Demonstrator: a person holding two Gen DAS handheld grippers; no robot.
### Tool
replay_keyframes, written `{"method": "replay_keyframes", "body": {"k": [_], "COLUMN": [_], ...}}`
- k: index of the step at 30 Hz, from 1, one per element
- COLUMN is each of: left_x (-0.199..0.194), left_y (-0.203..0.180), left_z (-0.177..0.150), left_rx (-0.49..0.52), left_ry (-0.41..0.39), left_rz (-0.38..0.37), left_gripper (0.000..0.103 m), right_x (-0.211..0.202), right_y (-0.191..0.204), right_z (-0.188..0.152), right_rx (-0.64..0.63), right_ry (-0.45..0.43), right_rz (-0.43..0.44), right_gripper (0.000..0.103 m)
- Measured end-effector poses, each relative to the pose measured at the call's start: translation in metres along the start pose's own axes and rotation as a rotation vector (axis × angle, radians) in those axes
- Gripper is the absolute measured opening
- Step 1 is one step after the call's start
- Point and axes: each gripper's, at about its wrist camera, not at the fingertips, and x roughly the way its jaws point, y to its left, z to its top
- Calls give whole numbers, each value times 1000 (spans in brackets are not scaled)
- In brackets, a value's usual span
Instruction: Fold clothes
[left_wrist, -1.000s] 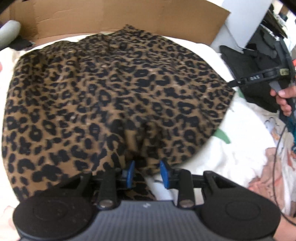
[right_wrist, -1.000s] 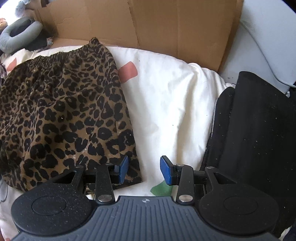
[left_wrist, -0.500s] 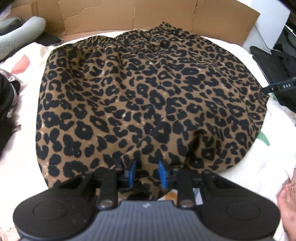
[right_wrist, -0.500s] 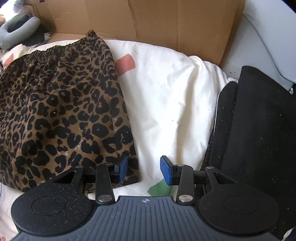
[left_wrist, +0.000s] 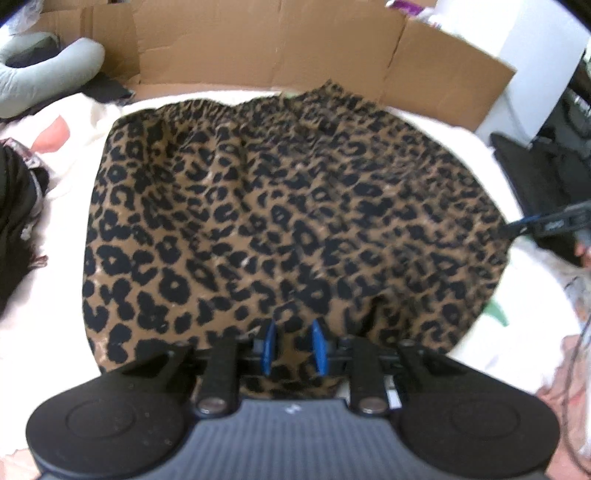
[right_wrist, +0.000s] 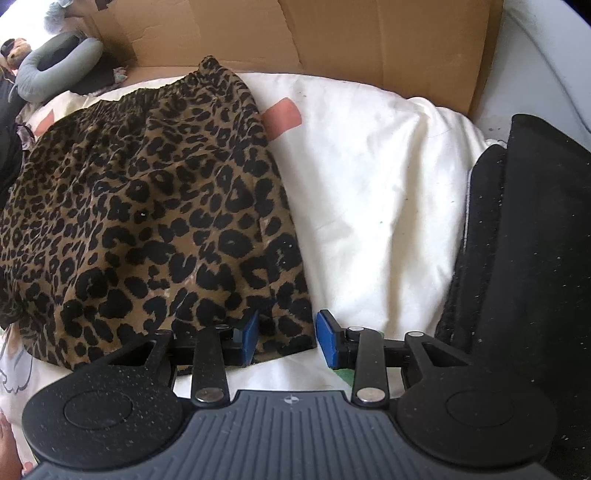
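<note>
A leopard-print skirt (left_wrist: 295, 221) lies spread on a white duvet (left_wrist: 55, 288), its gathered waistband towards the cardboard. My left gripper (left_wrist: 293, 347) sits over the middle of the near hem. Its jaws are closing with a bunch of hem fabric between the blue pads; I see no firm pinch. The right wrist view shows the skirt's (right_wrist: 147, 221) near right corner between the pads of my right gripper (right_wrist: 288, 338). This gripper is open, its jaws narrowing slightly, the left pad resting on the cloth. Its fingers (left_wrist: 546, 223) also show at the skirt's right edge.
A flattened cardboard sheet (right_wrist: 332, 37) stands along the far side. Black fabric (right_wrist: 517, 258) lies piled to the right of the duvet (right_wrist: 369, 184). A grey curved pillow (left_wrist: 48, 74) and dark clothes (left_wrist: 14, 221) are at the left, pinkish cloth (left_wrist: 565, 369) at the near right.
The left gripper has drawn back and risen, so more of the skirt shows, and its jaws have narrowed around the hem. The right gripper has stayed in place, jaws slightly narrower.
</note>
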Motion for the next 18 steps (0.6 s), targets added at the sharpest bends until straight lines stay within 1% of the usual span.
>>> {"method": "replay_keyframes", "body": {"k": [1,4,9,12,13,15,16,17,18], "left_x": [-4,-9,8,17,20,26,29,32,34], "left_y": [-2,-17,-38,-46,-49,-55,-55,-56,-57], "left_z": [0,2,-7,-17,-21,-29,-32,-34,-36], "left_rx": [-7,15,45,59,70,100,102,105,112], "left_ry": [-25,-58,-7,26,36,48,52,55,58], "left_rz": [-16,-60,-127,-169,-169,-133,-129,-125,-116], "left_gripper": [24,24,23,23,23,23,23,23,23], "right_x": [0,-3,0,3,4,6,6,6,6], "right_y": [-1,-5,-12,-22,-24,-27,-26,-26,-26], "right_z": [0,1,3,2,1,-1,-2,-3,-3], "right_rx": [6,34,77,142,164,188,195,201,208], "right_ry": [-7,-31,-34,-34,-29,-15,-12,-9,-7], "right_rz": [5,20,29,52,62,74,81,87,94], "right_gripper": [41,41,41,41,41,40,40,32,27]}}
